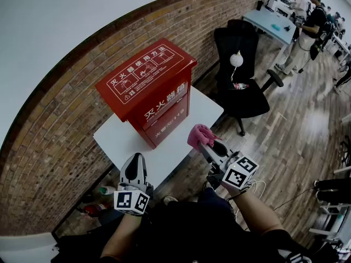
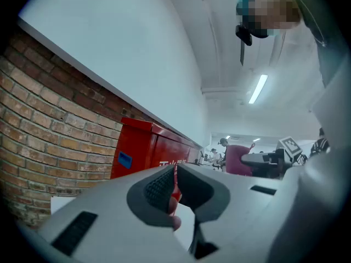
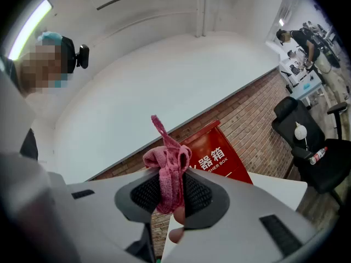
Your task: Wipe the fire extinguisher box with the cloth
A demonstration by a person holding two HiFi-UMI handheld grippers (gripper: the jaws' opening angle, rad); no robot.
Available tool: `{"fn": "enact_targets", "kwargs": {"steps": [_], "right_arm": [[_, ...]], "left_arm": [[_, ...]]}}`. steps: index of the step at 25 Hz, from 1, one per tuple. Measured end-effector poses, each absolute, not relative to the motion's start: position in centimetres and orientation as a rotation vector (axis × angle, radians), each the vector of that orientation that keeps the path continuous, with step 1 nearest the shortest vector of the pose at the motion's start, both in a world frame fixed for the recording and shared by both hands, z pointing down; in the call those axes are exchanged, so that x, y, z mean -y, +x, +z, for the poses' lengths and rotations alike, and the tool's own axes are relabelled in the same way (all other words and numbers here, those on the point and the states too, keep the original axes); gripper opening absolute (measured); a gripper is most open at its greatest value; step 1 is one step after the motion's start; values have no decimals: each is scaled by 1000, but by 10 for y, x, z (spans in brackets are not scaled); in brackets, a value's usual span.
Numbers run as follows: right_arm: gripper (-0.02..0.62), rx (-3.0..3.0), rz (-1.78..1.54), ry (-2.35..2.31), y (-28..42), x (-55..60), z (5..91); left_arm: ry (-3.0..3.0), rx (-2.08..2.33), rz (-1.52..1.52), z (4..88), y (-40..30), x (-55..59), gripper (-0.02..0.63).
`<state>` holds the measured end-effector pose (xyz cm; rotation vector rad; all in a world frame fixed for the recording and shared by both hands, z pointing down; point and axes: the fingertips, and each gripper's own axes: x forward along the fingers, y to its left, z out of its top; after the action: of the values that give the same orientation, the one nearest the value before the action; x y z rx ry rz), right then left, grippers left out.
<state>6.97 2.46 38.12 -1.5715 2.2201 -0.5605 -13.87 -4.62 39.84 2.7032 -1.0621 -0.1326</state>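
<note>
The red fire extinguisher box (image 1: 148, 86) with white print stands on a white table (image 1: 115, 138) against the brick wall. It also shows in the left gripper view as a red box (image 2: 140, 147) and in the right gripper view as a red box (image 3: 211, 155). My right gripper (image 1: 205, 138) hovers near the table's right front edge, shut on a bunched pink cloth (image 1: 198, 135); the cloth (image 3: 167, 174) sticks up between its jaws. My left gripper (image 1: 134, 171) sits at the table's near edge, jaws shut together and holding nothing (image 2: 174, 193).
A black office chair (image 1: 241, 73) with a bottle on its seat stands right of the table. A light desk (image 1: 271, 21) and several people are at the far right. Bottles (image 1: 104, 190) lie on the floor under the table. Wooden floor extends to the right.
</note>
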Motion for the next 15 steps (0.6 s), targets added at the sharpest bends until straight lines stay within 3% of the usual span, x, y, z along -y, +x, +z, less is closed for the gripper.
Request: {"fn": "enact_targets", "kwargs": {"steps": [15], "right_arm": [[100,-2359,-454,-1712,-1,9,383]], "left_arm": [[2683,1084,-119,406,-211,52,34]]}}
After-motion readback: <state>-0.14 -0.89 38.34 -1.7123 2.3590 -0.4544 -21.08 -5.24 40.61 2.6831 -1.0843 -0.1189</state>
